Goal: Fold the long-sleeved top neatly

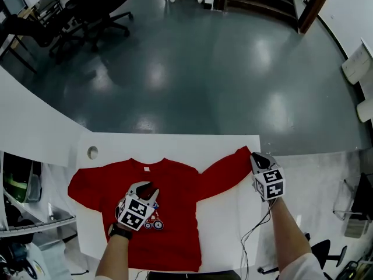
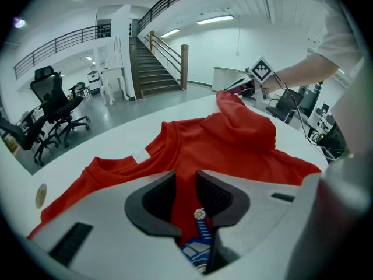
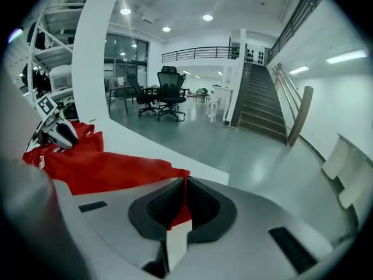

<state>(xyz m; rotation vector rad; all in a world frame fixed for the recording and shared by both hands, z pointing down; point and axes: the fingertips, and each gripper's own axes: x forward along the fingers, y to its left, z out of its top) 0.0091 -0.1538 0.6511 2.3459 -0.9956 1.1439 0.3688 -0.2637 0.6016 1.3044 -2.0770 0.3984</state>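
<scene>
Head view gives us the red long-sleeved top [image 1: 175,214] spread face up on the white desk [image 1: 175,143], its neck towards the far edge and its hem towards us. Our left claw [image 1: 148,191] points down at the chest of the top, just above the small print [image 1: 154,221]. In the left gripper view we see that claw's [image 2: 185,178] jaws standing a little apart. Flat red cloth and the print [image 2: 198,238] show in the gap, and we see nothing pinched between the pads. Our right claw [image 1: 258,158] sits at the desk's far right corner, at the end of the top's outstretched sleeve [image 1: 224,171]. In the right gripper view its [image 3: 183,186] jaws are pressed together on the edge of that sleeve [image 3: 116,171], a thin strip of red caught between the dark pads. The other sleeve [image 1: 87,185] lies flat at the left of the desk.
</scene>
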